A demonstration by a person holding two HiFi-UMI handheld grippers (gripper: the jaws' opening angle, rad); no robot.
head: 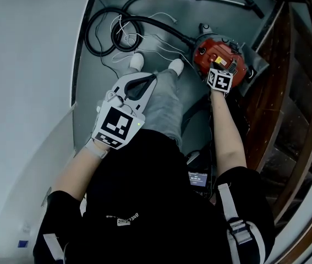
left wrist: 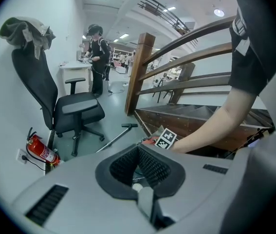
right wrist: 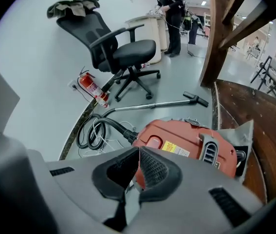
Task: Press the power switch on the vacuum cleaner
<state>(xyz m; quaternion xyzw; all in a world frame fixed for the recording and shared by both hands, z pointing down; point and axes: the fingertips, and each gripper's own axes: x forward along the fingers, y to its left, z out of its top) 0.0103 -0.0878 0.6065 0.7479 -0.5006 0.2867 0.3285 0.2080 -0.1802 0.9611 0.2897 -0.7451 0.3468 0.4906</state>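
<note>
The red vacuum cleaner (head: 217,55) stands on the grey floor beside the wooden stairs. It fills the middle of the right gripper view (right wrist: 186,140). A rounded red button (right wrist: 153,142) sits on its top near the hose end. My right gripper (right wrist: 138,150) is shut and empty. Its tips hover just in front of that button, and I cannot tell whether they touch it. In the head view only its marker cube (head: 220,80) shows, right over the cleaner. My left gripper (head: 153,77) is shut and empty, held away above my legs.
A black hose (head: 109,33) coils on the floor left of the cleaner, with white cables (head: 144,45) beside it. The metal wand (right wrist: 152,104) lies beyond. An office chair (right wrist: 120,50) and a fire extinguisher (right wrist: 92,89) stand by the wall. The stair railing (left wrist: 142,67) is to the right.
</note>
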